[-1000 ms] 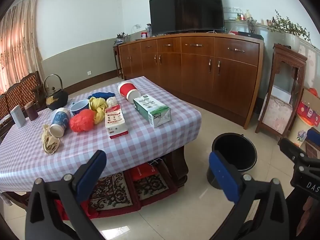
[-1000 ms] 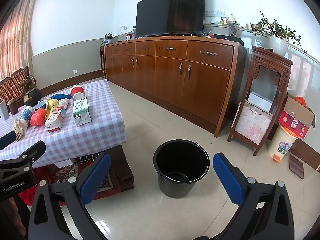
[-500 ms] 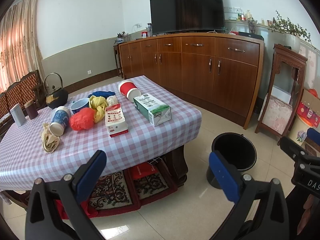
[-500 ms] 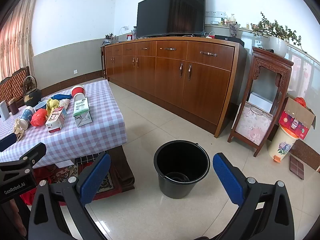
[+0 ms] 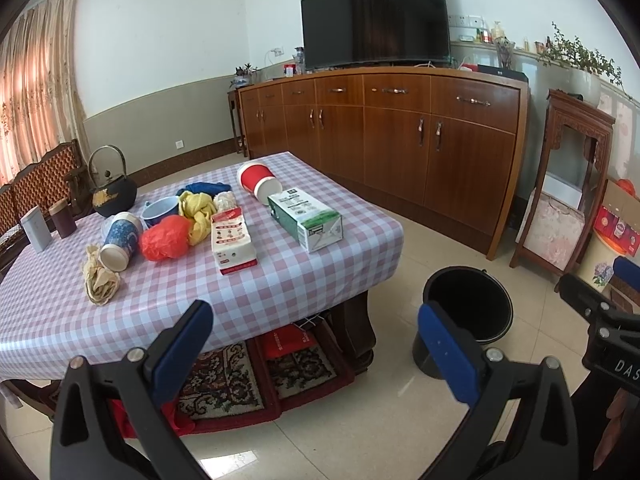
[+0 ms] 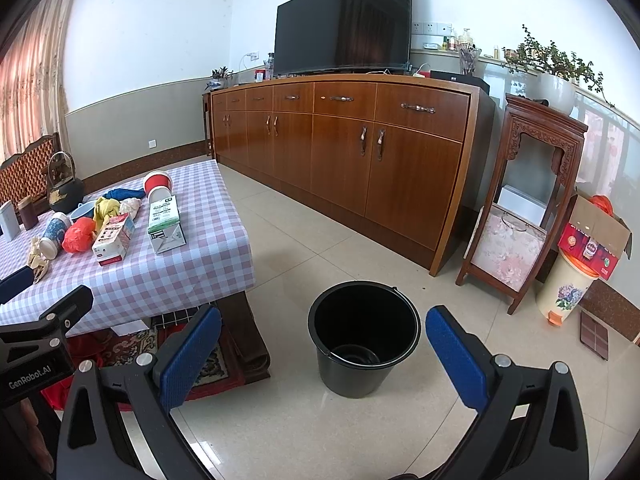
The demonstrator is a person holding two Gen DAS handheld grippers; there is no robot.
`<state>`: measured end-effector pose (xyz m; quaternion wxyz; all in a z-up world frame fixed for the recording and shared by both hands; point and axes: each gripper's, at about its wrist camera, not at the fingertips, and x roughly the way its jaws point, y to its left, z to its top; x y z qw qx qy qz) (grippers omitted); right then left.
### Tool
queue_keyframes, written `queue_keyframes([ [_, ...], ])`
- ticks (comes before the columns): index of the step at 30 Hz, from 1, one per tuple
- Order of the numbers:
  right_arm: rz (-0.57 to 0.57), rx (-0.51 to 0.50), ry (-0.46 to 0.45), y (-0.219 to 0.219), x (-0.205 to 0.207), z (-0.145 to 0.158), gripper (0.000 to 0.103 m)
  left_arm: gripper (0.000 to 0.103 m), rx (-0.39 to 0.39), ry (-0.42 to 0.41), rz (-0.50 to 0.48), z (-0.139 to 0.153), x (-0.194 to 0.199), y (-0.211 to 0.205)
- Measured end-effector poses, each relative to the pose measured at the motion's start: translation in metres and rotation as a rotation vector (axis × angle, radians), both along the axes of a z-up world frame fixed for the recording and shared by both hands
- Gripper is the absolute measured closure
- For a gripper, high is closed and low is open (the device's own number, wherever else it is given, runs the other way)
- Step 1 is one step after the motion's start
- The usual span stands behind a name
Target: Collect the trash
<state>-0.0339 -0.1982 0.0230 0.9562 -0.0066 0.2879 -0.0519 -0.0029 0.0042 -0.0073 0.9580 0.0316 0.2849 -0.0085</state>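
Note:
Trash lies on the checked tablecloth [image 5: 280, 280]: a green-white carton [image 5: 306, 220], a red-white carton [image 5: 233, 240], a red paper cup on its side [image 5: 258, 182], a red plastic bag [image 5: 166, 238], a yellow bag [image 5: 198, 210], a blue cup on its side [image 5: 120, 242] and crumpled beige paper [image 5: 100, 278]. An empty black bucket [image 6: 364, 346] stands on the floor right of the table; it also shows in the left wrist view [image 5: 468, 312]. My left gripper [image 5: 312, 344] is open and empty, short of the table's near edge. My right gripper [image 6: 324, 352] is open and empty, in front of the bucket.
A long wooden sideboard [image 6: 360, 152] with a TV [image 6: 344, 20] lines the far wall. A carved wooden stand [image 6: 528, 200] and a flowered bin [image 6: 568, 292] are at the right. A black teapot [image 5: 112, 192] and blue bowl [image 5: 162, 210] sit on the table. A patterned rug [image 5: 232, 380] lies beneath.
Both grippers have drifted very slightly; both stay open and empty. Nothing on the table has moved.

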Motion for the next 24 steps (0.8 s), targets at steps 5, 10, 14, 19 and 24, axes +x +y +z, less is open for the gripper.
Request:
queue_keyframes([
  [5, 0.003, -0.002, -0.001, 0.0009, 0.0003, 0.0006, 0.000, 0.000, 0.001, -0.001, 0.000, 0.0003, -0.0003, 0.0001],
  [10, 0.004, -0.002, -0.003, 0.0029, 0.0016, 0.0006, 0.000, 0.000, 0.000, 0.000, 0.001, 0.0005, 0.0000, 0.0000],
  [14, 0.008, -0.001, -0.004, 0.0028, 0.0011, 0.0014, 0.000, 0.000, 0.000, -0.001, 0.002, 0.0018, 0.0002, -0.0002],
  [19, 0.016, -0.002, -0.007, 0.0019, 0.0000, 0.0020, 0.000, 0.000, 0.001, -0.001, 0.000, 0.0042, 0.0002, -0.0005],
  [24, 0.020, -0.004, -0.010, 0.0024, -0.0003, 0.0031, 0.000, 0.000, 0.001, -0.004, 0.003, 0.0044, -0.0002, -0.0003],
])
